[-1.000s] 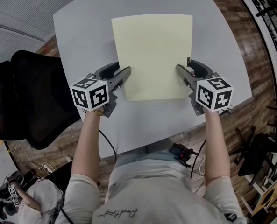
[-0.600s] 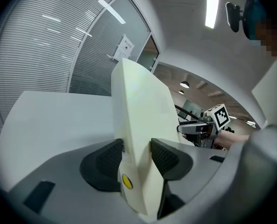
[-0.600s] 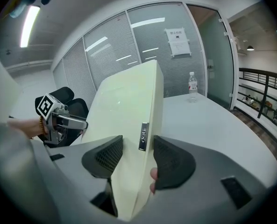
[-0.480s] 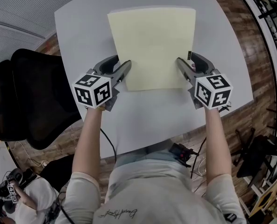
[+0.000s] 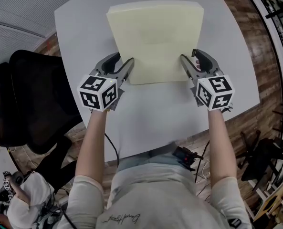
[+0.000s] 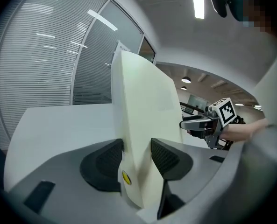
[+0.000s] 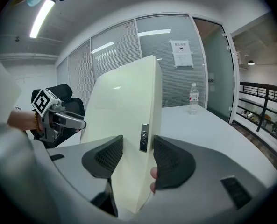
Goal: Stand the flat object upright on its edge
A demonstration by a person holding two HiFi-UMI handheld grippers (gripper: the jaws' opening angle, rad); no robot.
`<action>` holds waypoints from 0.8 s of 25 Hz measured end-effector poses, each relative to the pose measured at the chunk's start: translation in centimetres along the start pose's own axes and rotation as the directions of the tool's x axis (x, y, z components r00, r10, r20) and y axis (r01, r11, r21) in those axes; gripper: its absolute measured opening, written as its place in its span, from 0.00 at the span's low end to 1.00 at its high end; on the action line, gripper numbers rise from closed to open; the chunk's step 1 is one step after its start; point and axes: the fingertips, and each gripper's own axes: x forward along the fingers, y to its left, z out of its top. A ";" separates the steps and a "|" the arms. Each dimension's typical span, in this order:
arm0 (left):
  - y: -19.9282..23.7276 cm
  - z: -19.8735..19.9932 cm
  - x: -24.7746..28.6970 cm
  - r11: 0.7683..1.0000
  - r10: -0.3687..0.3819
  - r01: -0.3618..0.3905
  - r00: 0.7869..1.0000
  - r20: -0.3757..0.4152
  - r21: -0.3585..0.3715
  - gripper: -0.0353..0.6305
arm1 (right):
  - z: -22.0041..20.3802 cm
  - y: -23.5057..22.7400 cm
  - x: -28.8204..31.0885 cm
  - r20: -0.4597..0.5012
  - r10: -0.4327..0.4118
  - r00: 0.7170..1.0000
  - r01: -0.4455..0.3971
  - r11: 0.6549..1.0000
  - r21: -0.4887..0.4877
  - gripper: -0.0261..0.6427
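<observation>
Tilted up over grey counter (image 5: 146, 113), pale yellow board (image 5: 155, 42), left edge clamped in left tool (image 5: 126, 63), right edge clamped in right tool (image 5: 189, 58). Farther back on the counter, upright clear bottle (image 7: 193, 97), contents unreadable. Alongside, black office chair (image 5: 31, 99).

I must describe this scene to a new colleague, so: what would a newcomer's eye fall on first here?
First, the large pale yellow flat rectangular board in the middle of the grey table, clamped at its side edges between the fingers of the left gripper and the right gripper. Next, the black office chair left of the table.
</observation>
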 end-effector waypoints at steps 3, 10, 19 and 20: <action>0.1 0.2 0.0 0.999 0.024 -0.024 1.000 -0.001 0.047 0.37 | -0.1 0.1 0.2 0.022 -0.011 1.000 0.012 1.000 -0.015 0.37; 0.2 0.4 0.0 0.996 0.046 -0.047 0.999 0.016 0.079 0.36 | 0.1 0.2 0.2 0.051 -0.033 0.998 0.035 0.999 -0.038 0.37; -0.7 0.3 -0.5 0.989 0.072 -0.077 0.996 0.043 0.129 0.36 | -0.4 0.2 -0.8 0.097 -0.052 0.994 0.056 0.998 -0.040 0.37; -0.8 0.3 -0.5 0.988 0.074 -0.079 0.996 0.045 0.131 0.36 | -0.4 0.2 -0.9 0.098 -0.053 0.994 0.057 0.998 -0.040 0.37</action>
